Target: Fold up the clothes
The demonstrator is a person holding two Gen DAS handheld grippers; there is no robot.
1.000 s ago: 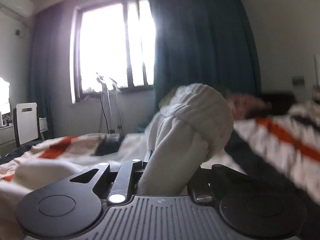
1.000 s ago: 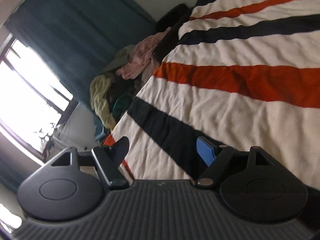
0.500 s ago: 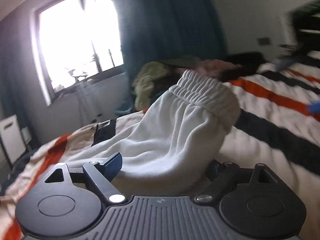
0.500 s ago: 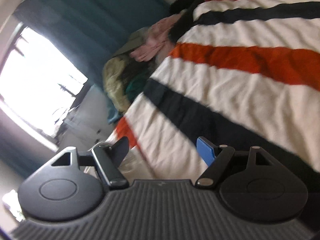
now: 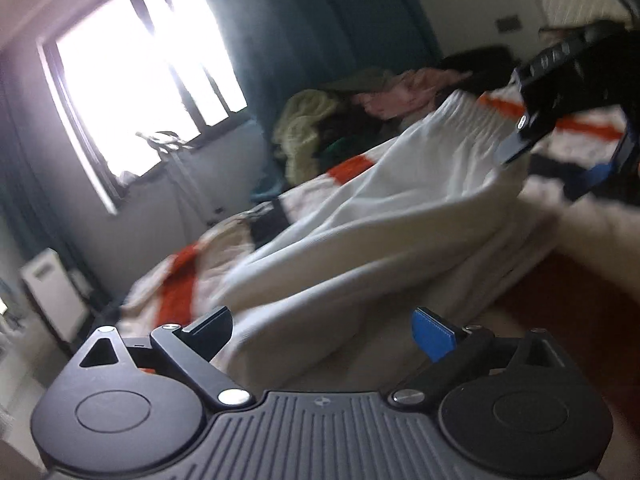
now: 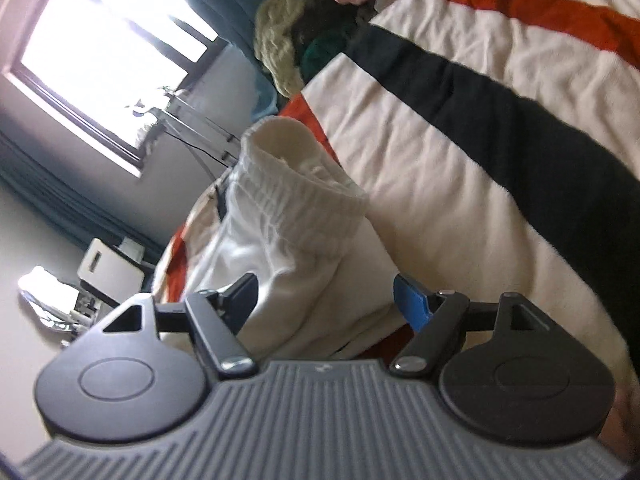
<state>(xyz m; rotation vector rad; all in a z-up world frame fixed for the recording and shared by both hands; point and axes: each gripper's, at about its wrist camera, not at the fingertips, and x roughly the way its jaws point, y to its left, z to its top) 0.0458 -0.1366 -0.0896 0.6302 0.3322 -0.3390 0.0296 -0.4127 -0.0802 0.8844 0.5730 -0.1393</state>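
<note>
Lying across the striped bed cover (image 6: pixel 460 152), the white garment (image 5: pixel 360 216) is a soft, thick knit, apparently a pair of sweatpants, with a gathered elastic waistband (image 6: pixel 304 196) standing open at one end. It should handle as light and limp: it will sag and drape wherever it is unsupported, and it will not hold a crease unless pressed flat. The ribbed waistband is the firmest part and offers the best hold; a pinch on plain cloth is likely to gather only a single layer.

The left tongs (image 5: pixel 326 334) are spread wide, with a garment fold lying between the fingers but not clamped. The right tongs (image 6: pixel 330 298) are also spread, straddling the cloth just below the waistband; contact with the black finger cannot be confirmed. In the left view the right tongs appear at the waistband edge.

The bed cover is plush, with cream, orange and black bands. A pile of other clothes (image 5: pixel 344 120) lies near the dark curtain (image 5: pixel 328 28), beside the window (image 5: pixel 136 68).
</note>
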